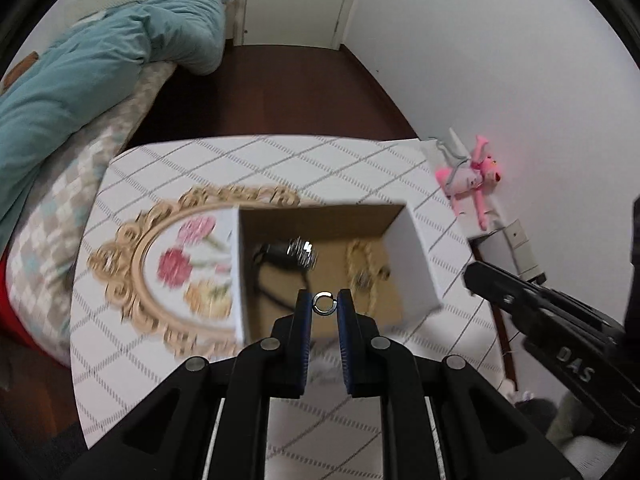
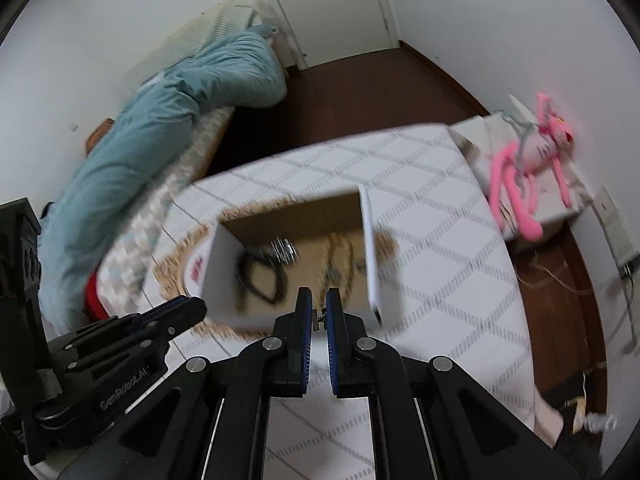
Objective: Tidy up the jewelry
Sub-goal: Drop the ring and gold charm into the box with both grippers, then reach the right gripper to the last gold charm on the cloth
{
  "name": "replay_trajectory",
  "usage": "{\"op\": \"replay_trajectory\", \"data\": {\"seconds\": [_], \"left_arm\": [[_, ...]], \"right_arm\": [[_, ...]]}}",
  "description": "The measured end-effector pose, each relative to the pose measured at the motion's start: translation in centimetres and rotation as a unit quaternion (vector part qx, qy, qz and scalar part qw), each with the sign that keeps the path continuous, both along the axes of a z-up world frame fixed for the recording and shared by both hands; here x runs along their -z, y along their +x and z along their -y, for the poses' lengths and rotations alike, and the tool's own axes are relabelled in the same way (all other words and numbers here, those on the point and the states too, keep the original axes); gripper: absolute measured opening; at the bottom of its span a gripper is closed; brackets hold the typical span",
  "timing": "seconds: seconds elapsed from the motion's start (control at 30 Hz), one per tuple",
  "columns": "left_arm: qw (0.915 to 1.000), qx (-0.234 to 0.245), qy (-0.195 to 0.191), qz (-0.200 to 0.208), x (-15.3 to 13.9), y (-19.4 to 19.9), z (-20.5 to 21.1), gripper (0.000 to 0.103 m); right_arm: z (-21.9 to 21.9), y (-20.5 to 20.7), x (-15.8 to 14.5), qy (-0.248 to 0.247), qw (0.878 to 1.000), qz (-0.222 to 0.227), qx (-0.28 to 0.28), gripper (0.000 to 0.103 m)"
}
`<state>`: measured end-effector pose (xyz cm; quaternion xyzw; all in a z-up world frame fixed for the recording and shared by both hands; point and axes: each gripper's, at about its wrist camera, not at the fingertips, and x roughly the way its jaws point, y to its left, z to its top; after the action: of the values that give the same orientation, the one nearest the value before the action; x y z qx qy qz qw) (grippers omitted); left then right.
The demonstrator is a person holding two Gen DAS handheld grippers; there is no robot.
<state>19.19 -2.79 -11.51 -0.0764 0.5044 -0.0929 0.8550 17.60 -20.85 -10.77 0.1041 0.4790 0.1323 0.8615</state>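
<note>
An open white box [image 1: 416, 252] with a brown inside sits on the table. It holds a black cord with a silver piece [image 1: 300, 254] and a gold chain [image 1: 362, 268]. My left gripper [image 1: 323, 304] is shut on a small silver ring [image 1: 323, 303], held over the box's near edge. My right gripper [image 2: 319, 316] is shut on a small jewelry piece [image 2: 319, 317], also just before the box [image 2: 370, 248]. Each gripper shows in the other's view: the right one [image 1: 520, 300] and the left one [image 2: 168, 312].
A gold-framed oval tray [image 1: 160, 264] with painted flowers lies left of the box on the white checked tablecloth [image 1: 280, 164]. A pink plush toy [image 1: 476, 180] lies on a white box at the right. A bed with a teal duvet [image 1: 80, 92] stands at the left.
</note>
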Motion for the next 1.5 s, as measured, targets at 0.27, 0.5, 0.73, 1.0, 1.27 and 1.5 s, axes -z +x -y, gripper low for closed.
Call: {"op": "replay_trajectory", "data": {"seconds": [0.27,0.5,0.73,1.0,1.27,1.5], "left_arm": [[0.9971,0.006,-0.011,-0.074,1.9,6.3,0.1,0.011],[0.9955,-0.023,0.039,-0.084,2.1,7.6,-0.6,0.041],[0.9941,-0.051,0.068,-0.068,1.9,7.0,-1.9,0.067],[0.9909,-0.071,0.107,-0.041,1.7,5.4,-2.5,0.103],[0.9891,-0.081,0.118,-0.035,1.7,3.2,-2.7,0.103],[0.9897,-0.083,0.116,-0.013,0.0,0.9,-2.7,0.103]], "right_arm": [[-1.8,8.2,1.3,-0.037,0.997,-0.052,-0.036,0.007],[-2.8,10.8,3.4,-0.098,0.99,-0.091,-0.05,0.014],[-2.4,10.5,3.5,-0.123,0.988,-0.084,-0.039,0.039],[-2.0,8.8,2.6,-0.157,0.985,-0.067,-0.025,0.098],[-2.1,6.5,2.3,-0.169,0.984,-0.057,-0.019,0.103],[-1.7,3.4,-0.3,-0.156,0.988,-0.019,-0.008,0.103]]}}
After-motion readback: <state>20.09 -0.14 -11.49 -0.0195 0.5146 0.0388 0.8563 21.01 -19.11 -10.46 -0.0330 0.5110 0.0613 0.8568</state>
